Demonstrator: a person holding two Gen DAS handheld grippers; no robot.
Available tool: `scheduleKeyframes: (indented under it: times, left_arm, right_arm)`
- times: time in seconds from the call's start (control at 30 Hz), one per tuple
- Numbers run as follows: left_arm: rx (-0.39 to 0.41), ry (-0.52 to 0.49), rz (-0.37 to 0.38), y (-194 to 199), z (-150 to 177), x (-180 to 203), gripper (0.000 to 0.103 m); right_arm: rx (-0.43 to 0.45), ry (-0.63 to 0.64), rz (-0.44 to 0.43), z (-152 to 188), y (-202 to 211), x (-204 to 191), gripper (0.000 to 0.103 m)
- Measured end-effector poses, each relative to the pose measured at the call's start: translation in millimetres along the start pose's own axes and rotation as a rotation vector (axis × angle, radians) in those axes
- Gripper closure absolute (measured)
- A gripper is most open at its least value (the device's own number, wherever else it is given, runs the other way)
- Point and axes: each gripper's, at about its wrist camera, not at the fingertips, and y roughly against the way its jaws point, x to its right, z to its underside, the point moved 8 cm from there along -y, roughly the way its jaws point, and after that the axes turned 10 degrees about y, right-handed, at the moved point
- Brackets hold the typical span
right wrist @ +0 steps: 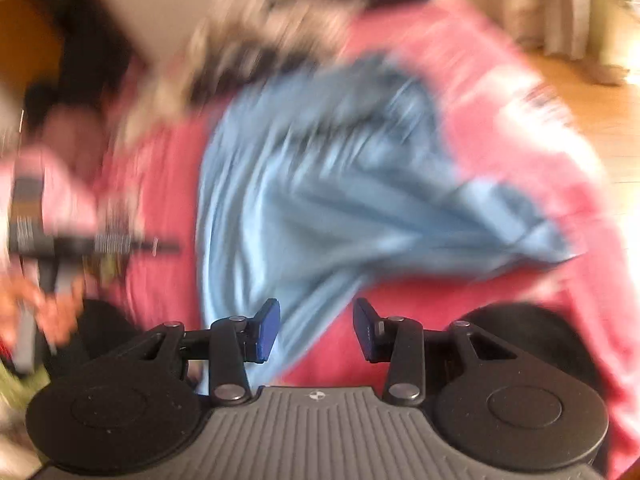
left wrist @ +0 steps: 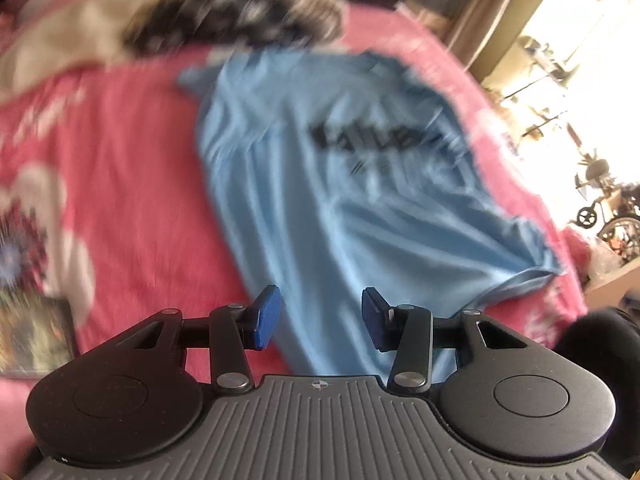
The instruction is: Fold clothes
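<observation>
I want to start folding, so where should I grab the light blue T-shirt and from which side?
Take the light blue T-shirt at its near hem, coming in low from the near edge of the pink bedspread. The hem curls up there, giving the open jaws an edge to pinch.

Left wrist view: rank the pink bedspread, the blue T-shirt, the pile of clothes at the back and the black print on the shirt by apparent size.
1. pink bedspread
2. blue T-shirt
3. pile of clothes, farther away, so unsure
4. black print
</observation>
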Motion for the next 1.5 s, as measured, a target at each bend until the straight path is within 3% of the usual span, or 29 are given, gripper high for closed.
scheduleKeyframes:
  times: [0.13, 0.27, 0.37, 0.47, 0.67, 0.83, 1.0, 1.2, 1.33, 1.5]
  left_arm:
    - [0.055, -0.063, -0.023, 43.7, -32.2, 43.0, 0.058]
    - [0.103, -0.114, 0.064, 95.8, -57.1, 102.3, 0.055]
    - [0.139, -0.129, 0.125, 135.9, -65.2, 138.5, 0.055]
    - [0.197, -0.137, 0.157, 177.7, -69.7, 164.4, 0.055]
    - [0.311, -0.154, 0.190, 253.7, -74.1, 206.4, 0.052]
    - [0.336, -0.106, 0.210, 282.0, -63.9, 215.6, 0.052]
    - [0.411, -0.065, 0.219, 309.2, -59.0, 223.0, 0.047]
    - [0.417, -0.040, 0.160, 290.2, -55.3, 201.5, 0.046]
    - [0.338, 0.006, 0.157, 246.4, -36.1, 168.6, 0.046]
    - [0.279, -0.011, 0.167, 169.1, -18.8, 139.6, 0.046]
  right_arm:
    - [0.249, -0.085, 0.009, -59.6, 92.7, 31.5, 0.060]
    - [0.468, -0.222, -0.136, -84.4, 181.5, 60.0, 0.053]
    - [0.528, -0.301, -0.197, -80.0, 229.7, 82.8, 0.053]
    - [0.583, -0.331, -0.135, -73.0, 270.1, 100.2, 0.052]
    - [0.692, -0.375, -0.147, -59.6, 326.5, 110.9, 0.052]
    - [0.779, -0.367, -0.170, -56.9, 340.9, 116.5, 0.052]
    - [0.770, -0.324, -0.217, -92.8, 343.1, 114.0, 0.052]
    - [0.749, -0.239, -0.270, -103.2, 316.6, 91.1, 0.050]
    - [0.685, -0.201, -0.262, -94.7, 298.5, 79.5, 0.050]
    - [0.638, -0.152, -0.212, -86.9, 276.1, 68.6, 0.050]
